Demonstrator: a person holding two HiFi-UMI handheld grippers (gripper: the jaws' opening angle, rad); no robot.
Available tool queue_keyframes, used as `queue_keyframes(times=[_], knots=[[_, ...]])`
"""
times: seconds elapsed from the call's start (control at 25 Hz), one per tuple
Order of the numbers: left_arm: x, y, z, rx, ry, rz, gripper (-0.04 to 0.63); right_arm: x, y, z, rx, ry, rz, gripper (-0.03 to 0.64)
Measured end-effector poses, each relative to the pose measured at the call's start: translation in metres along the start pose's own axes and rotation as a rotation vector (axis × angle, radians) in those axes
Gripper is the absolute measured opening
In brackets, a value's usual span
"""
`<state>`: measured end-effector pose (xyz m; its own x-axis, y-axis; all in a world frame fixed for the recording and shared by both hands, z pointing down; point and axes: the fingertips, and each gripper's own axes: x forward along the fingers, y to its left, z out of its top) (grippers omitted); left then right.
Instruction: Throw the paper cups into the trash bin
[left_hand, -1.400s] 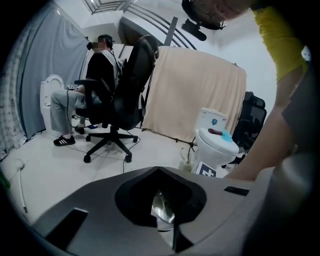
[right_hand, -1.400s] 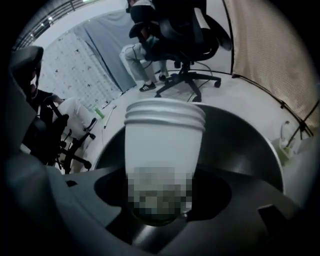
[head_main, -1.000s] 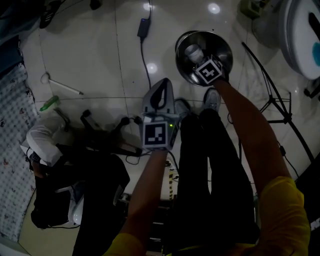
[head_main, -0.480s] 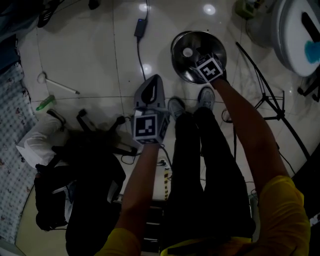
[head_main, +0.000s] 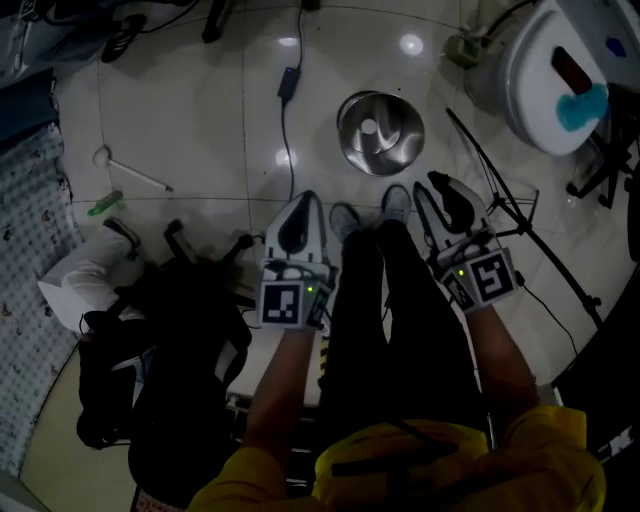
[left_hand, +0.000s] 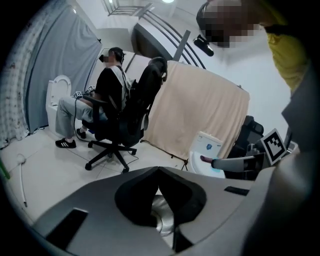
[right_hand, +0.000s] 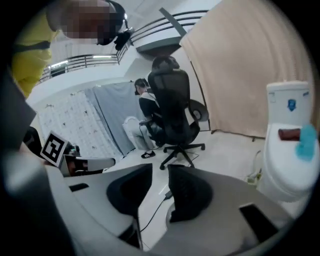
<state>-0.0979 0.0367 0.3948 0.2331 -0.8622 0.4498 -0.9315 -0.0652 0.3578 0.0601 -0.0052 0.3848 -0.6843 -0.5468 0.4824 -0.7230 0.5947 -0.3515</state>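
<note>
My left gripper (head_main: 303, 200) is clenched empty, right gripper (head_main: 440, 188) closing on nothing; trash bin (head_main: 398, 150) at twelve o'clock, chair (head_main: 190, 320) at nine.

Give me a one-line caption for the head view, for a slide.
Metal trash bin holds a paper cup; left tongs shut and empty, right tongs closing on nothing, both short of the bin.

The head view is dim and underexposed, and the person's legs (head_main: 400, 310) sink into near black with little detail. Ceiling lamps leave small white glare spots on the glossy floor (head_main: 200, 110), and the metal bin (head_main: 380, 132) gleams. Both gripper views are far brighter, evenly lit from overhead against a pale wall (left_hand: 250, 70). They show strong fisheye bending, black corners and soft focus close to the lens.
</note>
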Motion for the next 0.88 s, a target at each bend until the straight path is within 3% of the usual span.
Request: queue_keyframes(times=[0.12, 0.28, 0.4, 0.56, 0.68, 0.8, 0.88], knots=[[-0.032, -0.019, 0.033, 0.036, -0.028, -0.014, -0.008, -0.043, 0.015, 0.026, 0.016, -0.033, -0.052, 0.008], [-0.061, -0.042, 0.049, 0.141, -0.018, -0.043, -0.008, -0.072, 0.026, 0.028, 0.071, -0.018, -0.06, 0.005], [-0.071, -0.041, 0.037, 0.133, 0.022, -0.04, -0.006, -0.072, 0.021, 0.022, 0.077, 0.004, -0.074, 0.005], [-0.073, -0.04, 0.036, 0.133, -0.01, -0.03, -0.006, -0.068, 0.021, 0.023, 0.069, 0.005, -0.078, 0.005], [-0.076, -0.041, 0.024, 0.124, 0.021, -0.033, -0.006, -0.066, 0.026, 0.019, 0.068, 0.015, -0.058, 0.005], [-0.071, -0.039, 0.023, 0.096, 0.017, -0.053, 0.118, -0.055, 0.031, 0.017, 0.041, 0.023, -0.051, 0.004], [-0.069, -0.044, 0.023, 0.107, 0.003, -0.075, 0.123, -0.049, 0.033, 0.016, 0.044, 0.027, -0.047, 0.003]])
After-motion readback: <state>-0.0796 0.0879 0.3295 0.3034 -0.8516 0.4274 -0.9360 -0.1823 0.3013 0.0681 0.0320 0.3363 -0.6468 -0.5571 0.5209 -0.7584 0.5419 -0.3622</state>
